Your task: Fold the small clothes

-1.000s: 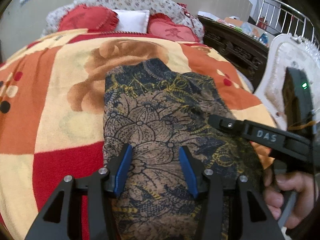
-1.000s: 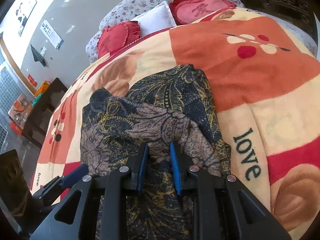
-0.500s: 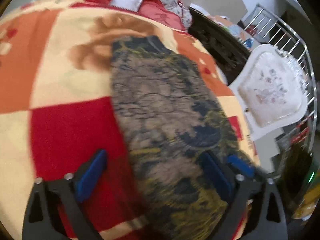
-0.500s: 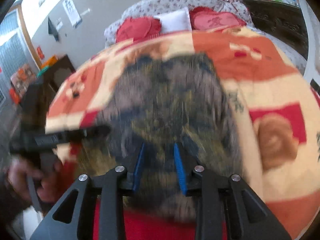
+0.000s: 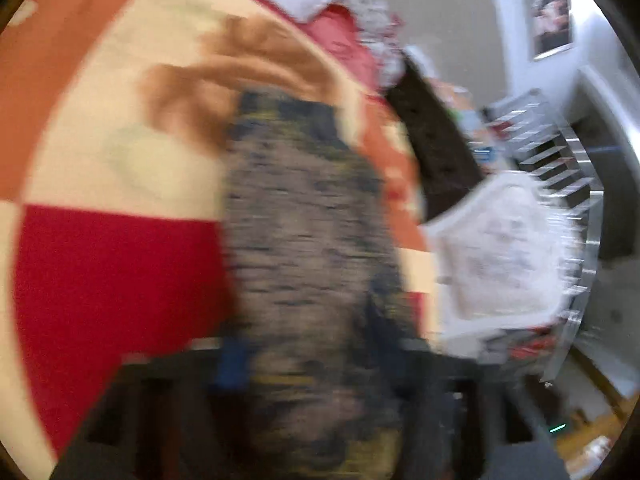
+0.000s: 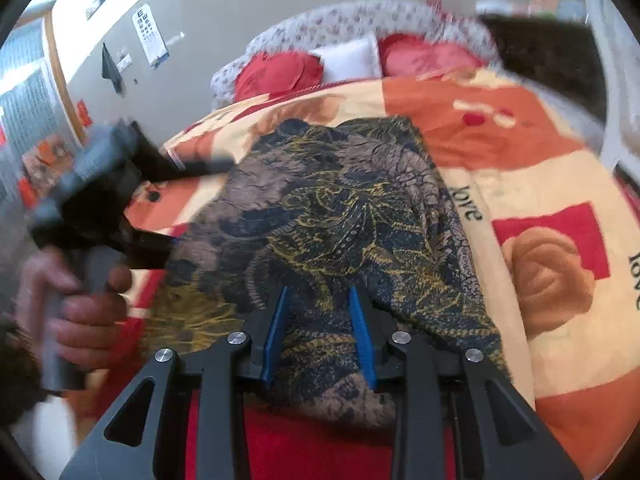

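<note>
A dark floral garment (image 6: pixel 340 216), navy, brown and gold, lies on the patterned bed blanket (image 6: pixel 500 136). My right gripper (image 6: pixel 320 316) is over its near edge, the blue pads narrowly apart with cloth between them. The left gripper (image 6: pixel 172 204) shows in the right wrist view at the garment's left side, held in a hand. The left wrist view is badly blurred: the garment (image 5: pixel 304 240) runs up the middle, and my left gripper (image 5: pixel 308 356) sits at its near end with one blue pad (image 5: pixel 232 360) visible. Its jaw state is unclear.
Red and white pillows (image 6: pixel 348 60) lie at the head of the bed. A dark wooden cabinet (image 5: pixel 436 140) and a white chair (image 5: pixel 504 248) stand to the right of the bed. A metal railing (image 5: pixel 560 160) is beyond.
Both grippers have pulled back toward the near end of the garment and swung. The garment now lies flatter and longer. The left gripper widened, then blurred out.
</note>
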Tool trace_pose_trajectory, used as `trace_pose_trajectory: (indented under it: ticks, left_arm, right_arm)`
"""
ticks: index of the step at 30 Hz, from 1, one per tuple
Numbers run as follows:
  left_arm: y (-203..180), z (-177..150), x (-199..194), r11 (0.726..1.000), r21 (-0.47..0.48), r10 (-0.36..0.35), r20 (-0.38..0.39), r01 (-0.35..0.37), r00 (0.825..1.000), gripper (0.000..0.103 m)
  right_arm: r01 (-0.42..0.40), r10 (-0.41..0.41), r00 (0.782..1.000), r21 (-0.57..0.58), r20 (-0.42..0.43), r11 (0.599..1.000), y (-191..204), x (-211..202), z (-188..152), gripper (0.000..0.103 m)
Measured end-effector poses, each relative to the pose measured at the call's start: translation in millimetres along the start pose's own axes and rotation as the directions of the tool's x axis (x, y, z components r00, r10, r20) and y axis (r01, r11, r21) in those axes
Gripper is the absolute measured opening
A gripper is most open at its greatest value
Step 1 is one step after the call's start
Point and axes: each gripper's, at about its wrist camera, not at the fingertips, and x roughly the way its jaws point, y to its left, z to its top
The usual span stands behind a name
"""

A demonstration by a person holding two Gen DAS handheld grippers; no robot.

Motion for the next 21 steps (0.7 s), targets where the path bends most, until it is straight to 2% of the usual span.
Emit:
trace_pose_trajectory:
  ticks: [1, 3, 5, 9, 12, 15, 17, 21]
  left_arm:
    - [3.5, -0.3, 1.0, 1.000, -0.021, -0.002, 0.005, 0.002, 1.000, 0.031]
    - [2.5, -5.3, 0.5, 0.999, -0.037, 0.010, 0.033, -0.009, 0.999, 0.027]
    - [-2.1, -8.8, 1.1, 0.999, -0.045, 0.028, 0.053, -0.026, 0.998, 0.021]
    - [-1.8, -7.2, -14.8, 0.998, -0.061, -0.002, 0.078, 0.006, 0.997, 0.017]
    - [1.8, -2.7, -23.7, 0.999, -0.022, 0.033, 0.076, -0.032, 0.997, 0.017]
    - [13.6, -4.6, -27.7, 0.996, -0.051, 0.071, 0.087, -0.067, 0.994, 0.018]
    - [17.0, -7.2, -21.0, 0.993, -0.062, 0.107, 0.078, -0.102, 0.991, 0.023]
    - [3.8, -9.6, -8.7, 0.984, -0.009, 0.176, 0.072, -0.175, 0.982, 0.034]
  right_arm:
    - [0.010, -0.010, 1.000, 0.029, 0.021, 1.000, -10.2, -5.9, 6.1, 0.035]
    - [0.056, -0.062, 0.997, 0.108, 0.051, 0.993, -38.2, -14.4, 21.5, 0.046]
    - [0.071, -0.084, 0.995, 0.215, 0.054, 0.974, -71.3, -15.1, 35.9, 0.050]
    - [-0.068, 0.083, 0.996, 0.372, -0.026, 0.926, -118.3, 16.0, 50.6, 0.052]
    - [-0.150, 0.162, 0.987, 0.394, 0.003, 0.907, -125.0, 25.1, 51.8, 0.053]
    - [-0.236, 0.254, 0.967, 0.421, 0.012, 0.876, -129.4, 43.7, 54.2, 0.055]
    - [-0.272, 0.301, 0.953, 0.463, 0.011, 0.844, -134.4, 58.6, 56.7, 0.055]
    - [-0.303, 0.368, 0.930, 0.569, 0.001, 0.764, -142.7, 90.2, 59.8, 0.055]
